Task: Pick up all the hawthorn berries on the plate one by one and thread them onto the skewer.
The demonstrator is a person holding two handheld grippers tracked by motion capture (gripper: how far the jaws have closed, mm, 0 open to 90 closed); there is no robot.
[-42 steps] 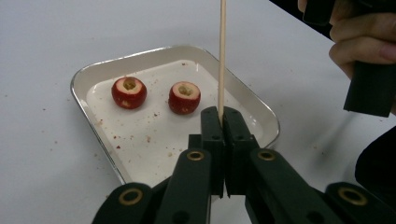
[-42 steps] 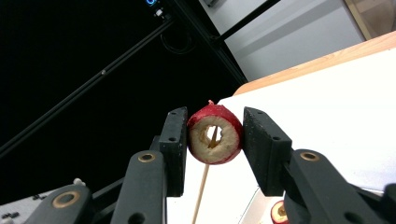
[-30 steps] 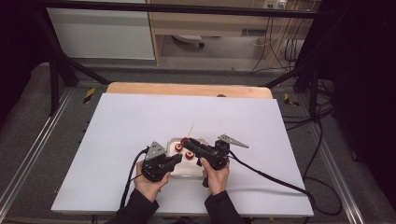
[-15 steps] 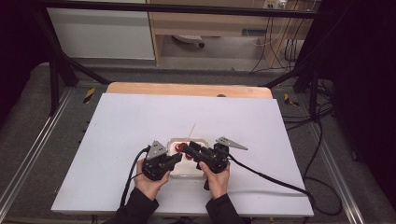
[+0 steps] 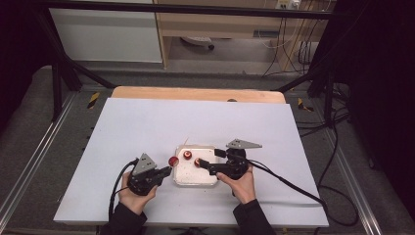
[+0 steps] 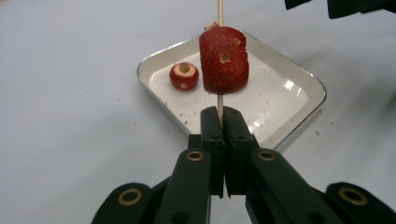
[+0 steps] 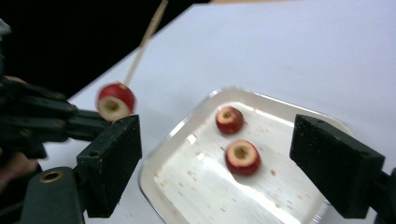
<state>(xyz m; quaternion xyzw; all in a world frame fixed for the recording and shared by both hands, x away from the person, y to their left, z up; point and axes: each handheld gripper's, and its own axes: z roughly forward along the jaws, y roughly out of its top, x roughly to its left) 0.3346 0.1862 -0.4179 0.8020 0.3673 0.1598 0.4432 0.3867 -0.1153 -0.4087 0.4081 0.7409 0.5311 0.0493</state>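
the left hand-held gripper (image 5: 164, 172) now carries the skewered strawberry (image 5: 173, 161) left off the tray (image 5: 195, 177); the right hand-held gripper (image 5: 204, 165) has just been opening, nothing between its jaws.

Pretty clearly you're sitting in some kind of lab or recording rig, not a kitchen. Your white table (image 5: 147, 127) sits inside a black metal frame (image 5: 58, 73), with aluminium rails (image 5: 29, 166) running along the grey floor on both sides. Loose cables (image 5: 337, 147) are bunched on the floor to your right, yellow-black hazard tape (image 5: 93, 100) marks the floor by the table's far corners, and there's a plain wooden bench (image 5: 220, 24) and a white cabinet (image 5: 105, 34) at the back.
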